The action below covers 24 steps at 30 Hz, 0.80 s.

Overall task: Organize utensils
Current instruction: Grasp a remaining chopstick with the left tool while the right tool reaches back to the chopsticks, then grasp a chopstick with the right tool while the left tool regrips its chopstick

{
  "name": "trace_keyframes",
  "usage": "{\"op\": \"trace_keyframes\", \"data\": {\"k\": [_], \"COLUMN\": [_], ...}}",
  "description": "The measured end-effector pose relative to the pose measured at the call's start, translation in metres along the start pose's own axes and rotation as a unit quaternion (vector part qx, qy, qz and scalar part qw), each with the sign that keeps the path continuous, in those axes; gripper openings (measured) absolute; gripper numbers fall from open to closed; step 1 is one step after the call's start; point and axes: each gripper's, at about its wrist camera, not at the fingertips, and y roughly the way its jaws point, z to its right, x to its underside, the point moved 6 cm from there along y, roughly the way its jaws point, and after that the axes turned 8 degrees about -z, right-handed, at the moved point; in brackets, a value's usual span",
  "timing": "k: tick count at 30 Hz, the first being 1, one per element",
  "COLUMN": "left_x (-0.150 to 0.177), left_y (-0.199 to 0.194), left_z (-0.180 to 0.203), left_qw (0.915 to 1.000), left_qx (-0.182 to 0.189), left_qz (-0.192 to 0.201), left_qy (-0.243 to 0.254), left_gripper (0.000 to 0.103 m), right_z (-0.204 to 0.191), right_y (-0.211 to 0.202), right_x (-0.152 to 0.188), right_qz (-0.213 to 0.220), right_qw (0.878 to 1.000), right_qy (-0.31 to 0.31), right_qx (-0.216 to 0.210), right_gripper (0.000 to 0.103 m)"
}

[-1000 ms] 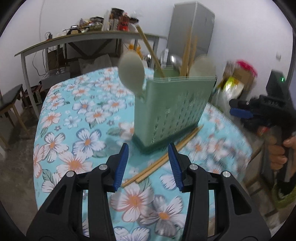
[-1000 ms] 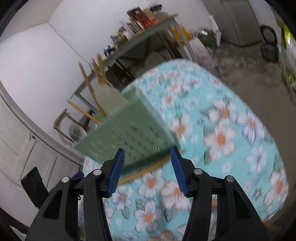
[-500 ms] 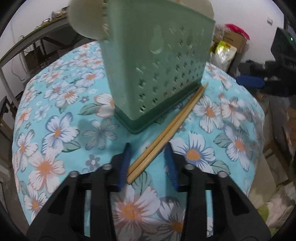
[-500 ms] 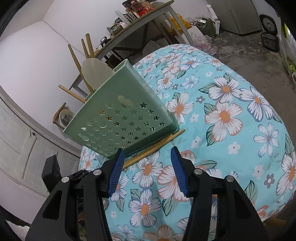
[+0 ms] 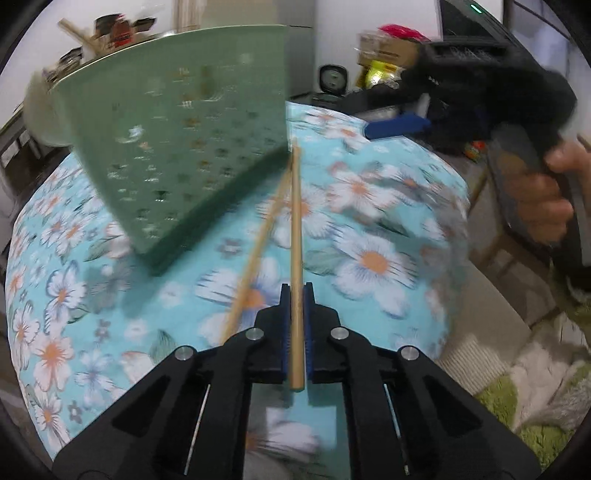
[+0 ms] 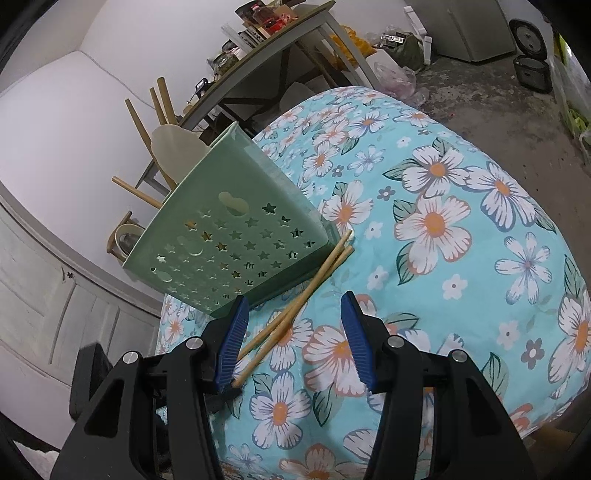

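A green perforated utensil holder [image 5: 177, 147] [image 6: 229, 243] stands on the flowered table, with wooden chopsticks and a pale spoon [image 6: 173, 147] sticking out of it. My left gripper [image 5: 296, 295] is shut on one wooden chopstick [image 5: 295, 236] that points toward the holder's base. A second chopstick [image 5: 258, 243] lies on the cloth beside it. In the right wrist view both chopsticks [image 6: 299, 306] run from the holder's corner toward the left gripper, which is mostly hidden. My right gripper [image 6: 293, 343] is open and empty above the cloth, and shows at the right of the left wrist view [image 5: 399, 123].
The round table has a turquoise flowered cloth [image 6: 461, 240]. A cluttered side table [image 6: 280, 33] stands behind. A grey cabinet [image 6: 461, 26] and a black pot [image 6: 532, 70] are on the concrete floor. A green rug [image 5: 535, 424] lies beyond the table edge.
My left gripper has moved in and closed on one chopstick, lifting its near end off the cloth. The two chopsticks are now splayed apart. My right gripper stays open, nearly still.
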Motion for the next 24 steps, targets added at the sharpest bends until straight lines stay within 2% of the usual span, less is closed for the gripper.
{"op": "trace_keyframes", "data": {"k": [9, 16, 24], "left_x": [0.005, 0.006, 0.008], "left_y": [-0.006, -0.004, -0.003], "left_z": [0.014, 0.014, 0.012], "left_qw": [0.9999, 0.9999, 0.9994], "left_qx": [0.011, 0.016, 0.032], "left_qz": [0.001, 0.004, 0.011], "left_qy": [0.007, 0.006, -0.005], "left_gripper": [0.006, 0.006, 0.006], "right_z": [0.007, 0.014, 0.024], "right_y": [0.004, 0.029, 0.060], "right_x": [0.004, 0.008, 0.003], "right_qz": [-0.008, -0.035, -0.041], "right_qw": [1.000, 0.999, 0.997], "right_qy": [0.012, 0.036, 0.057], "right_qx": [-0.006, -0.004, 0.028], "right_gripper": [0.051, 0.051, 0.034]}}
